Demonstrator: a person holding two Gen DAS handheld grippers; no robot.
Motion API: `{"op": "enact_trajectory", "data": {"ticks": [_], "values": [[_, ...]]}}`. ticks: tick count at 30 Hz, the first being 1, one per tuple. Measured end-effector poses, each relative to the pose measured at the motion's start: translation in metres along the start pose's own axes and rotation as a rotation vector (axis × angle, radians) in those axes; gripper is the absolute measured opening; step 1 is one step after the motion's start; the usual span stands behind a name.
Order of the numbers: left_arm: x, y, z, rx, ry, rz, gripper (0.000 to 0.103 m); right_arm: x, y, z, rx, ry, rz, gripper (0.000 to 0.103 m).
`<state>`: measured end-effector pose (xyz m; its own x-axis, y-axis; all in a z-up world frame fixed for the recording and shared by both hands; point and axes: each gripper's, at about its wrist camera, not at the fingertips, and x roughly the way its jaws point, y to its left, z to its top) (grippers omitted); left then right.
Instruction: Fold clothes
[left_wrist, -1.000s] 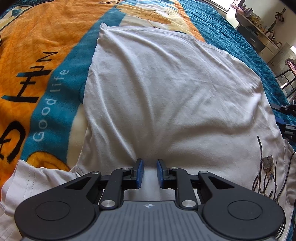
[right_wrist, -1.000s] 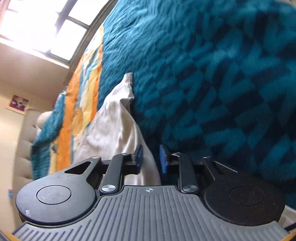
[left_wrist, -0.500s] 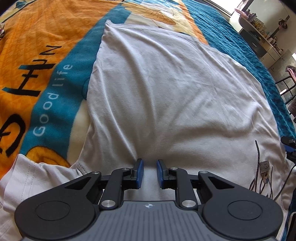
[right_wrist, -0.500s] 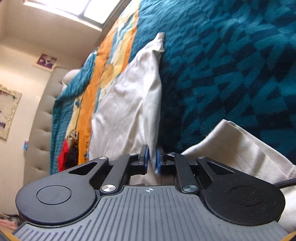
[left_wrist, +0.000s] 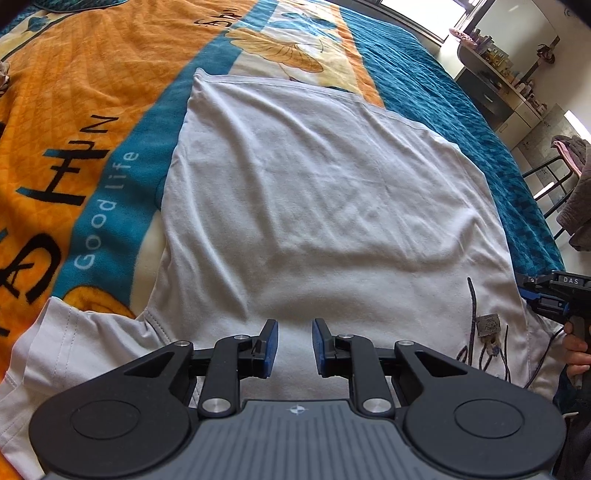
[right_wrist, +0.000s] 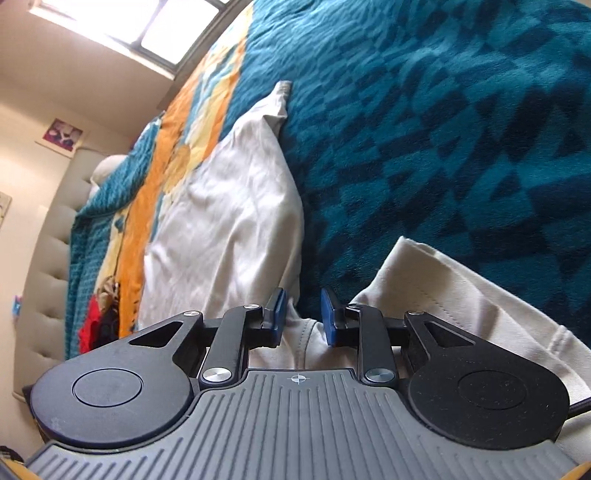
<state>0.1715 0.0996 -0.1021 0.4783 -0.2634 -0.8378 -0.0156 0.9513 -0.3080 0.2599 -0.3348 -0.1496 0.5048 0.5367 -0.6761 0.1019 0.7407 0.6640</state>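
A white T-shirt lies spread on the bed, one sleeve at the lower left and a dark printed drawing at the lower right. My left gripper sits at the shirt's near edge, and the folds run toward its pads, which are shut on the cloth a little apart. My right gripper is at the shirt's right edge, held by a hand. In the right wrist view this gripper pinches a seamed fold of the T-shirt beside the other sleeve.
The bed has an orange and teal blanket with black lettering, and its teal part runs along the shirt's right side. A padded headboard, red and dark clothes, a dresser and a clothes rack surround it.
The left gripper rose a little with the cloth still in its pads. The right gripper rolled and slid along the shirt's edge to the sleeve seam. Its gap narrowed, then widened.
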Motion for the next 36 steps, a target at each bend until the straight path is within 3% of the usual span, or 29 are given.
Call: {"op": "enact_trajectory", "data": {"ticks": [6, 7, 8, 12, 18, 21, 22, 23, 25, 27, 28, 31, 34, 36], "values": [[0.001, -0.01, -0.003, 0.014, 0.002, -0.013, 0.019, 0.013, 0.032, -0.006, -0.164, 0.006, -0.093, 0.027], [0.001, -0.011, -0.004, 0.018, 0.003, -0.012, 0.019, 0.014, 0.039, -0.009, -0.2, 0.001, -0.107, 0.014], [0.001, -0.012, -0.004, 0.022, 0.003, -0.01, 0.019, 0.014, 0.047, -0.013, -0.251, -0.019, -0.156, 0.004], [0.001, -0.012, -0.006, 0.016, 0.004, -0.006, 0.019, 0.01, 0.072, -0.03, -0.421, -0.118, -0.363, 0.001], [0.005, -0.005, -0.009, 0.005, 0.006, 0.031, 0.019, -0.016, 0.065, -0.035, -0.449, -0.286, -0.722, 0.0], [0.006, 0.0, -0.011, -0.006, 0.009, 0.027, 0.019, -0.035, 0.044, -0.024, -0.325, -0.295, -0.644, 0.003], [0.005, 0.001, -0.011, -0.007, 0.008, 0.024, 0.019, -0.041, 0.038, -0.02, -0.283, -0.301, -0.605, 0.016], [0.004, 0.001, -0.01, -0.006, 0.001, 0.023, 0.019, -0.047, 0.036, -0.013, -0.239, -0.318, -0.524, 0.019], [0.001, 0.001, -0.007, -0.008, -0.016, 0.023, 0.019, -0.052, 0.035, 0.004, -0.155, -0.34, -0.379, 0.04], [-0.003, 0.001, -0.001, -0.007, -0.037, 0.019, 0.019, -0.05, 0.037, 0.022, -0.078, -0.353, -0.255, 0.041], [-0.004, 0.0, 0.002, -0.006, -0.048, 0.018, 0.019, -0.043, 0.041, 0.032, -0.057, -0.358, -0.235, 0.04], [-0.006, 0.0, 0.011, 0.0, -0.071, 0.008, 0.019, -0.013, 0.043, 0.066, -0.006, -0.358, -0.217, 0.039], [-0.005, 0.0, 0.019, 0.009, -0.088, -0.008, 0.019, 0.019, 0.037, 0.099, 0.073, -0.334, -0.186, 0.029], [-0.003, 0.0, 0.023, 0.014, -0.095, -0.018, 0.019, 0.041, 0.034, 0.119, 0.101, -0.313, -0.174, 0.028]]}}
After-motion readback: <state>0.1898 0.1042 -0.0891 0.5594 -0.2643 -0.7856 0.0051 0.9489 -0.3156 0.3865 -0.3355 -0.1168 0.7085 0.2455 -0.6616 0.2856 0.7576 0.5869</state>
